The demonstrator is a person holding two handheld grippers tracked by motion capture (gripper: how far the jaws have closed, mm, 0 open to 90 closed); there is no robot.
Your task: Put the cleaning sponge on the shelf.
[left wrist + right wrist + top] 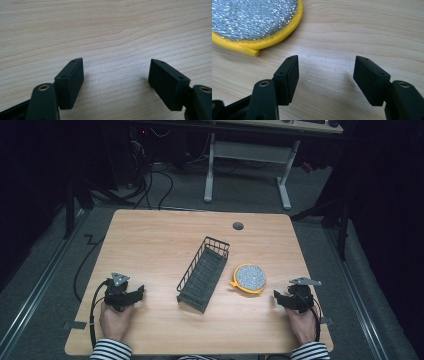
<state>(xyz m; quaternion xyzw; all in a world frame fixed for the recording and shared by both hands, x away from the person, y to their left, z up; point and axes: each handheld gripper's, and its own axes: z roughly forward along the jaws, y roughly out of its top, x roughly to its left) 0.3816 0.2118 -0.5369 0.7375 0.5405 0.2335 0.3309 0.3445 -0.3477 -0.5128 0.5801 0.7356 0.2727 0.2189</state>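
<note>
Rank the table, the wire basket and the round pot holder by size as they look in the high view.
1. table
2. wire basket
3. pot holder
Basket and pot holder lie side by side, so nearness plays no part.

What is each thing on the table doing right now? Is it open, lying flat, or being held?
Wire basket: upright on the table, nothing inside, not held.
Round pad: lying flat, silver side up, beside the basket, not held.
Left gripper: open, nothing between the jaws, low over bare wood.
Right gripper: open, nothing between the jaws, close to the pad but apart.
</note>
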